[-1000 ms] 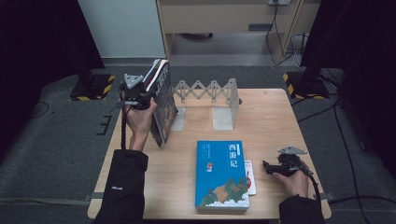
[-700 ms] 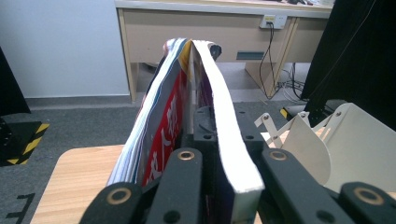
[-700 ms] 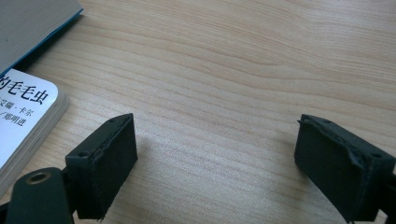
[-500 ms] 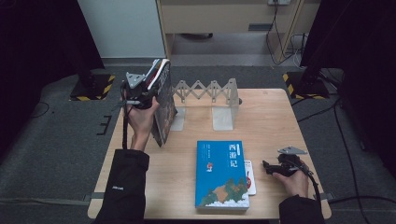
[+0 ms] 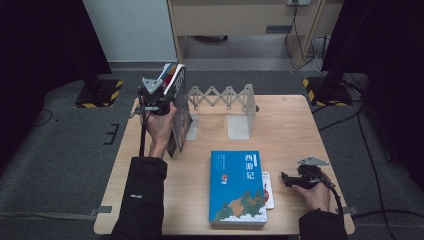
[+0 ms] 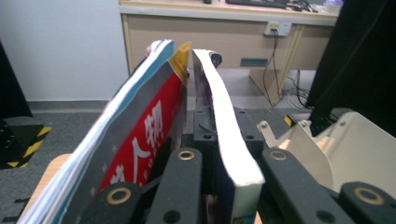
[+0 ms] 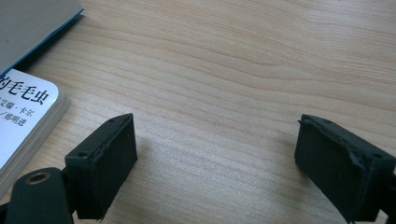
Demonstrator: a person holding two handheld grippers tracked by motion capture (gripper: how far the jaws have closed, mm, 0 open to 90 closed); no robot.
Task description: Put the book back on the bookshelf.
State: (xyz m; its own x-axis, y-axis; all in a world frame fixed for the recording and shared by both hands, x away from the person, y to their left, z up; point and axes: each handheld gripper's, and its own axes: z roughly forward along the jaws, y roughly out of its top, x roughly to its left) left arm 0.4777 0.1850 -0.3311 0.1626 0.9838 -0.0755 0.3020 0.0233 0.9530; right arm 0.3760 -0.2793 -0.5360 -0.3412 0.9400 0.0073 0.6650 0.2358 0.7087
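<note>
Red and grey show on the cover of the book (image 6: pixel 140 140) that leans at the left of the left gripper view, while the left gripper (image 5: pixel 156 102) is clamped tight on a second, thinner book (image 6: pixel 224 140), its white page edge bowed between the black jaws. From the high view the left hand (image 5: pixel 161 127) holds these books (image 5: pixel 179 107) upright near the back-left corner of the wooden bench (image 5: pixel 300 130), just left of the expanding metal bookend rack (image 5: pixel 222 102), seemingly to stand them there. The right gripper (image 5: pixel 286 179) rests low on the bench at the front right, jaws wide apart with nothing but bare wood between them, beside a small white book (image 7: pixel 23 116) that lies partly under the blue book (image 5: pixel 237 187). The grip is the risk: the pinched book already curves, so a tilt of the hand could let it slip or buckle, and the leaning red-covered book seems propped rather than held, so it could topple onto the bench when the gripper moves. The rack's thin plates could also catch a cover edge and shift. Hard to tell are how many books the left hand steadies, whether the jaws hold the whole thin book or only part of it, and the full title on the red cover, which is cut off.
</note>
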